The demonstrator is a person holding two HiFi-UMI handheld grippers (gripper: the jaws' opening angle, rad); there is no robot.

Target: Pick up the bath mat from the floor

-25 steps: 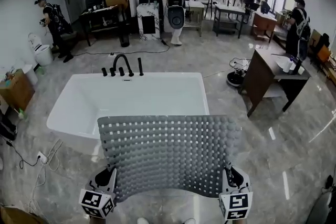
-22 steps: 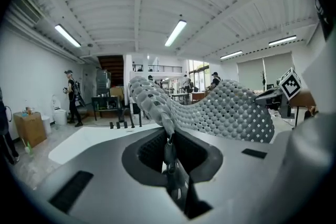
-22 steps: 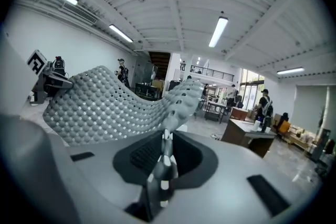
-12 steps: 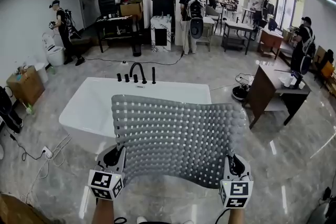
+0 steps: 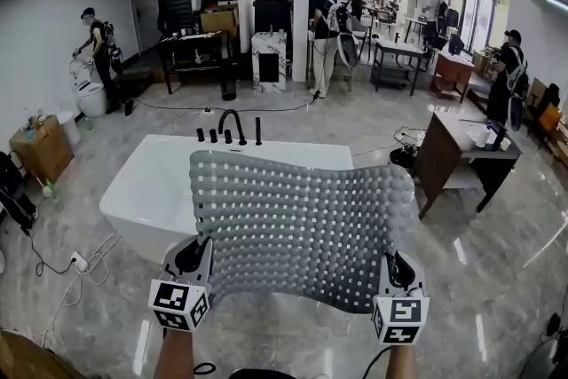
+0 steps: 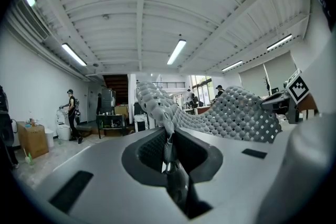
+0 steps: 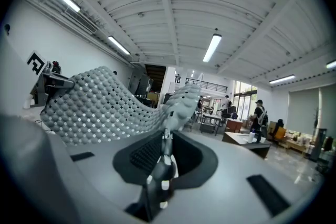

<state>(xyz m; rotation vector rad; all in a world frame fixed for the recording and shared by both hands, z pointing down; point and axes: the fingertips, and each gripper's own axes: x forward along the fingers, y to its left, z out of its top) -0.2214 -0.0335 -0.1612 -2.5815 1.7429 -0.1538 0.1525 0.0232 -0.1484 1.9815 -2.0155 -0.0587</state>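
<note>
The grey perforated bath mat (image 5: 297, 222) hangs spread out in the air in front of me, off the floor, stretched between both grippers. My left gripper (image 5: 193, 262) is shut on its near left corner, and the right gripper (image 5: 390, 269) is shut on its near right corner. In the left gripper view the bath mat (image 6: 226, 113) runs out from the closed left gripper (image 6: 168, 136) toward the right gripper. In the right gripper view the bath mat (image 7: 100, 105) stretches left from the closed right gripper (image 7: 167, 136). The mat's far edge curls upward.
A white bathtub (image 5: 142, 191) with black taps (image 5: 232, 124) stands just beyond the mat. A dark wooden desk (image 5: 453, 151) is to the right. A cable and socket (image 5: 75, 260) lie on the marble floor at left. Several people stand in the background.
Both grippers have risen with the mat, lifting it higher in front of the bathtub. The mat now covers more of the tub in the head view.
</note>
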